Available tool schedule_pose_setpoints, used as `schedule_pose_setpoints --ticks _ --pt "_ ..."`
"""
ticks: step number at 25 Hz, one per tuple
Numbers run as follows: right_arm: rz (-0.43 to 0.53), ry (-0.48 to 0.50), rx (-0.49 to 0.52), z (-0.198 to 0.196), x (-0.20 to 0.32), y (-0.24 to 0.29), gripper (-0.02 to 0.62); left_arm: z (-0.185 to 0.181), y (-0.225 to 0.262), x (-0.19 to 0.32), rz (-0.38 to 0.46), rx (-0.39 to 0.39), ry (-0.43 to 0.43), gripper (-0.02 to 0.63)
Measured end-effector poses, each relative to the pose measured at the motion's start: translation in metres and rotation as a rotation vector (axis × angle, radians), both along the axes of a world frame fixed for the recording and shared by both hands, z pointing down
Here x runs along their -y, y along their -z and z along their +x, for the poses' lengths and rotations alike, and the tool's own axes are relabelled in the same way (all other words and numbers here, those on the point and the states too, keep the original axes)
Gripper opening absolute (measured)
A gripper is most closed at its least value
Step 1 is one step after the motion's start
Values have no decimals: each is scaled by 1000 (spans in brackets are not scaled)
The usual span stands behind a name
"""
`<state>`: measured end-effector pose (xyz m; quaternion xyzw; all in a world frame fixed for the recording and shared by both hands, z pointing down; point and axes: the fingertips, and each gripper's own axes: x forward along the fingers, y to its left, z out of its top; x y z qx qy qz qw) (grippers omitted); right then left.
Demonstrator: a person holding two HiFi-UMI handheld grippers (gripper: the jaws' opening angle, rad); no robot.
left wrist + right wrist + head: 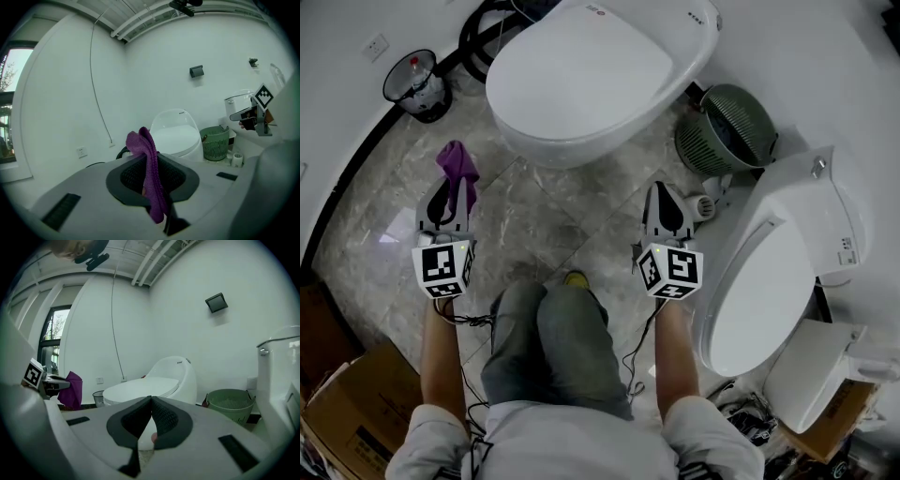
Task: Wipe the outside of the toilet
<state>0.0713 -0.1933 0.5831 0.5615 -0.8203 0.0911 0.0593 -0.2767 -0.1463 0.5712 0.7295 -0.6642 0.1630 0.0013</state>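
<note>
- Plainly, the toilet (581,75) stands on the floor straight ahead of both grippers with its lid down. It looks heavy, fixed and hard. Its glossy shell is likely slippery, so I judge it needs pressed strokes over the bowl's outer curve, not a hold.
- The left gripper (453,190) is raised short of the bowl and well apart from it. Its jaws are clamped on the cloth.
- The right gripper (662,199) has its jaws closed together with nothing between them, and it touches nothing.
- The cloth (457,163) is purple, soft, light and limp. It is pinched mid-fold, and a loose flap stands past the jaw tips, probably enough to wipe with.
</note>
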Motion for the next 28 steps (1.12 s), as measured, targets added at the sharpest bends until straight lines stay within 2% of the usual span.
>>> schedule_pose_setpoints --ticks 8,19,24,28 --pt "22 1 -17 4 7 -47 8 -4 -45 28 22 28 -22 67" --pt "19 0 -18 0 7 -99 8 3 -89 61 19 -17 -28 67" --pt "24 4 -14 2 3 -105 8 22 -103 74 6 8 -60 67" --pt "19 -13 -13 17 2 -108 8 46 -106 80 1 -7 -87 67"
